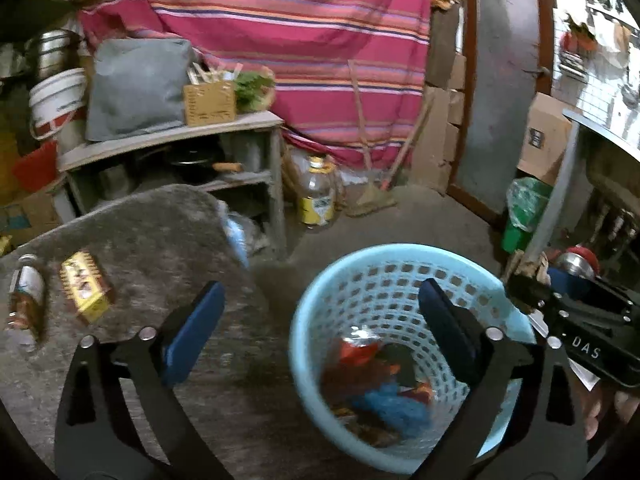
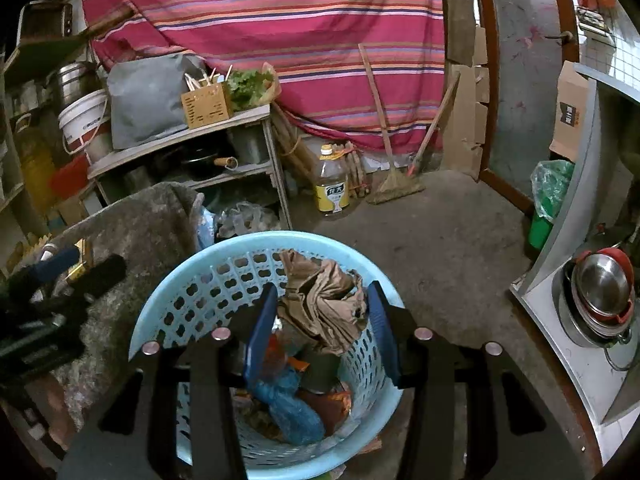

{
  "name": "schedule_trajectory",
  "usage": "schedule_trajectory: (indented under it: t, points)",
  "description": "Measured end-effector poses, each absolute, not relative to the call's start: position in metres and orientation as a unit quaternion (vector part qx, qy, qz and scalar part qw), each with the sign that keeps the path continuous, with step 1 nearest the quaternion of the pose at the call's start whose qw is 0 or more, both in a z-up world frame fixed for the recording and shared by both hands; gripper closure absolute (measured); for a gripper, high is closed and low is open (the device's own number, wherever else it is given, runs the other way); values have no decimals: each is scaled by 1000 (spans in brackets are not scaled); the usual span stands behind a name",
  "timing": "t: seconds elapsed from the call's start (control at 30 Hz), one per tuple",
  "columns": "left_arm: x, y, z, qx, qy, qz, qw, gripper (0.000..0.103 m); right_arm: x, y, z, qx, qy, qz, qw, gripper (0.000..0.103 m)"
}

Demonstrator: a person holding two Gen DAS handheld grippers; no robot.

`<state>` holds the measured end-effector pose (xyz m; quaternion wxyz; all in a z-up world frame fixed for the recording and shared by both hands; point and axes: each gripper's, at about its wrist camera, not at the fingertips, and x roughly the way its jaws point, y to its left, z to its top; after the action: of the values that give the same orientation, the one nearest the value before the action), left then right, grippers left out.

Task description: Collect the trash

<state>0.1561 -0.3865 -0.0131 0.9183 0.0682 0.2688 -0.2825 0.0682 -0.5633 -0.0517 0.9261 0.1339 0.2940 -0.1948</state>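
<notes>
A light blue perforated basket (image 1: pixel 400 250) (image 2: pixel 256 240) stands on the floor beside a low table, holding orange and blue wrappers (image 2: pixel 292 404). My right gripper (image 2: pixel 323 288) hangs over the basket, shut on a crumpled brown paper wad (image 2: pixel 324 304). My left gripper (image 1: pixel 320 286) is open wide with nothing between its fingers, straddling the table's edge and the basket's left rim. On the table's grey mat (image 1: pixel 152 232) lie a small bottle (image 1: pixel 26 296) on its side and a yellow packet (image 1: pixel 86 290), both left of the left gripper.
A wooden shelf unit (image 1: pixel 240 120) with pans stands behind the table. An oil bottle (image 2: pixel 331 184) and a broom (image 2: pixel 394 184) lean by the striped red cloth (image 2: pixel 280 20). A green bin (image 2: pixel 544 216) and stacked metal bowls (image 2: pixel 600 292) sit at the right.
</notes>
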Motion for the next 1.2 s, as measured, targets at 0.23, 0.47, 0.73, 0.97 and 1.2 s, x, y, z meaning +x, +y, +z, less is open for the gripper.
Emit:
schedule_trajectory:
  t: [0.23, 0.47, 0.73, 0.97, 1.2]
  points:
    - [157, -348, -12, 59, 262, -233, 934, 6, 87, -545, -62, 121, 313, -174, 926, 56]
    - [151, -310, -3, 56, 253, -197, 946, 5, 102, -535, -70, 128, 322, -166, 923, 13]
    - [137, -266, 1, 55, 247, -168, 953, 5, 97, -518, -70, 125, 314, -166, 926, 4]
    - [113, -207, 4, 44, 236, -136, 961, 5, 80, -475, -56, 113, 279, -136, 944, 4]
    - [70, -142, 3, 45, 216, -98, 970, 5, 45, -406, -37, 63, 227, -108, 966, 4]
